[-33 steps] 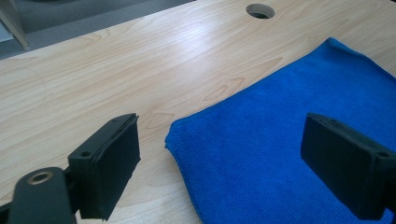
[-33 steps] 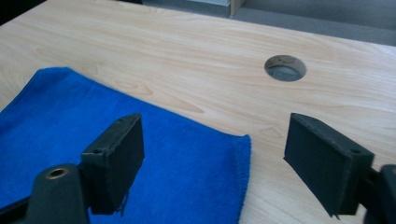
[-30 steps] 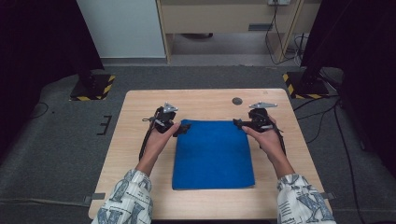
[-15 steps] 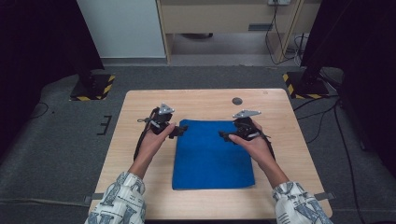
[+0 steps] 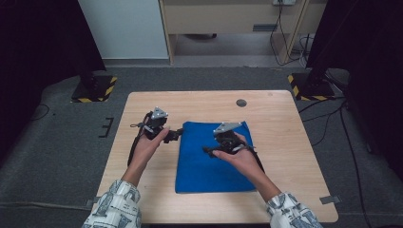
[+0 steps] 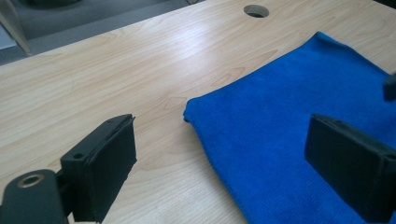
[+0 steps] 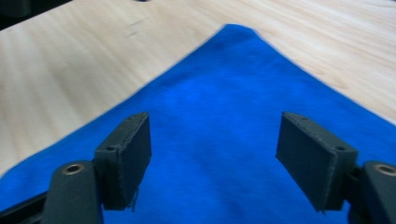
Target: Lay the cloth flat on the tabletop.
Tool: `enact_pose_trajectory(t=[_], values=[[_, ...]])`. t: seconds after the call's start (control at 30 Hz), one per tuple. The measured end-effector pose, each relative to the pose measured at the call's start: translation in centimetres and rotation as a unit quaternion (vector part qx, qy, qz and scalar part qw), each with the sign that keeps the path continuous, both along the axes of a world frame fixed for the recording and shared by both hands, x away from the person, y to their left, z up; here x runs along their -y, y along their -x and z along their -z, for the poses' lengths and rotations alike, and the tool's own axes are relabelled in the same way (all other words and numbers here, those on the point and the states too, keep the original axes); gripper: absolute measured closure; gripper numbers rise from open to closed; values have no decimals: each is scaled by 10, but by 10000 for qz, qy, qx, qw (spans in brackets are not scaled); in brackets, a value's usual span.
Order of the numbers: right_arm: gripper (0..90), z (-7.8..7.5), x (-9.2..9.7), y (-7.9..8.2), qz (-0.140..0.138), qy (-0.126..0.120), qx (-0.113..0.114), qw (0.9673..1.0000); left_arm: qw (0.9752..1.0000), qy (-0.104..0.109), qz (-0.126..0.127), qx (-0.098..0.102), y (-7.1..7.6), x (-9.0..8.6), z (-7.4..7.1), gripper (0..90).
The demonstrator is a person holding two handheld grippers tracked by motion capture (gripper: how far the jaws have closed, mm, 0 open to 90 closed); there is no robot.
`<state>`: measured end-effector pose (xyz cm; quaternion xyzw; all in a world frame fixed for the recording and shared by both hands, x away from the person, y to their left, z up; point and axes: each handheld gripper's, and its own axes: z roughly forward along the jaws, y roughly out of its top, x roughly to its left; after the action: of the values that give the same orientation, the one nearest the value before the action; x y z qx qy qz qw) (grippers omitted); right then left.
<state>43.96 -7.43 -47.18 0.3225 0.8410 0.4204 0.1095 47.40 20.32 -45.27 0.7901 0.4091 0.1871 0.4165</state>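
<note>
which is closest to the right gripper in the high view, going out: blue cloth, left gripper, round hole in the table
1. blue cloth: directly beneath the right gripper.
2. left gripper: to its left, at the cloth's far-left corner.
3. round hole: farther back on the table, beyond the cloth's far edge.

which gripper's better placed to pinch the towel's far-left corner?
Left, probably. The left gripper is open at the blue towel's far-left corner; the right gripper hovers open over mid-cloth.
</note>
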Motion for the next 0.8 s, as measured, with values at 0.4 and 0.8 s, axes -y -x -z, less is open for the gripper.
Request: enact_pose_trajectory(t=[0.4,0.8], values=[[363,7,-37,25,-584,22,-159,9982,9999,-37,-116,-48,-1,-21,4,83],[515,11,-60,47,-913,-33,-124,9957,9997,11,-214,-104,0,-32,10,83]])
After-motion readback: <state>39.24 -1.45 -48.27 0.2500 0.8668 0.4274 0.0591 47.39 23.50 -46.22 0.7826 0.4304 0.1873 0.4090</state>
